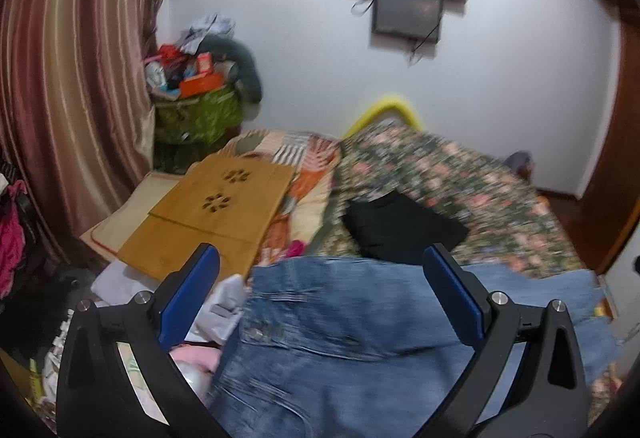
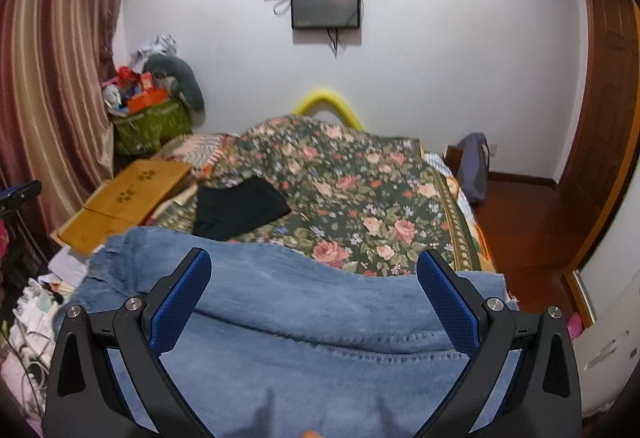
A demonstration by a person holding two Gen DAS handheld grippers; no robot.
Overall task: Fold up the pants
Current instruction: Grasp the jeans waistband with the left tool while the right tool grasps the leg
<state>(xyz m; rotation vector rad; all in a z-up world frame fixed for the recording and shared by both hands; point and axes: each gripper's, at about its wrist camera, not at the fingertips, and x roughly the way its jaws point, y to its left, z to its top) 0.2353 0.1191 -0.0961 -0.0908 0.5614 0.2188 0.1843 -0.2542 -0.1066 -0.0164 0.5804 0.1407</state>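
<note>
Right wrist view: my right hand-held gripper (image 2: 314,270) and left hand-held gripper (image 1: 322,264) hang wide apart above the jeans (image 2: 320,318) on the bed (image 2: 360,198), probably to grasp them.

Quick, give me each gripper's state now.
Left gripper: open, holding nothing, above the jeans.
Right gripper: open, holding nothing, above the jeans.

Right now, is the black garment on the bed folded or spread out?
Folded. The black garment lies as a compact, straight-edged rectangle on the floral bedspread, beyond the jeans.
</note>
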